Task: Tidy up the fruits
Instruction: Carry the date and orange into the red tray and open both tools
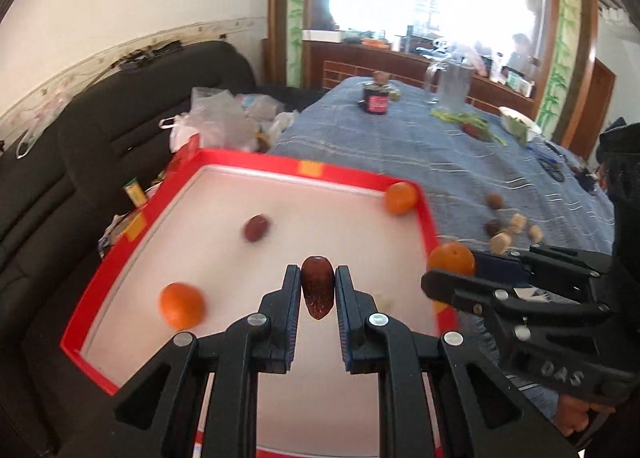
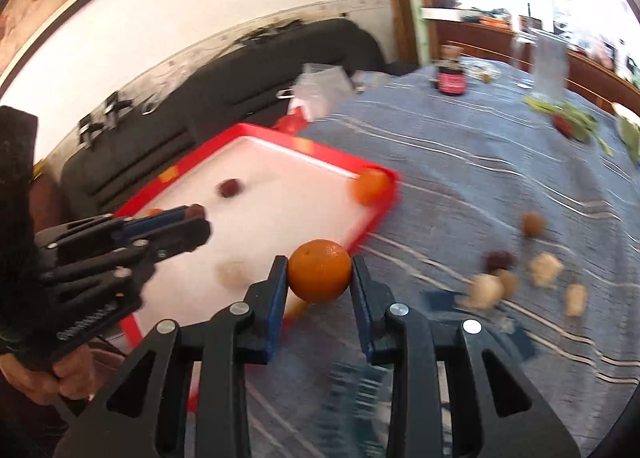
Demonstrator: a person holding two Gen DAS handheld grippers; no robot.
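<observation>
A: Status on the left gripper (image 1: 318,290)?

B: Its fingers (image 1: 291,290) are clamped on a dark red date (image 1: 317,286), held above the white floor of the red tray (image 1: 256,159).

A: And the right gripper (image 2: 320,278)?

B: Its fingers (image 2: 276,282) are clenched on an orange (image 2: 320,276), one pad on each side. It hangs over the near right edge of the tray, where the rim meets the blue striped cloth (image 2: 480,177) on the table.

A: What's in the tray?

B: From the left wrist view: one orange near the left rim (image 1: 182,305), one in the far right corner (image 1: 401,197), and a second date (image 1: 256,227) loose near the middle. There's a pale blurred lump close to the near right side (image 2: 232,274); can't tell what it is.

A: Anything still outside?

B: Yes. To the right of the tray, on the cloth, is a cluster of small brown round things (image 2: 534,223) and pale chunks (image 2: 544,268), all blurred. A dark jar (image 1: 376,99) and a clear jug (image 1: 452,87) stand at the far end, well apart from the tray.
</observation>
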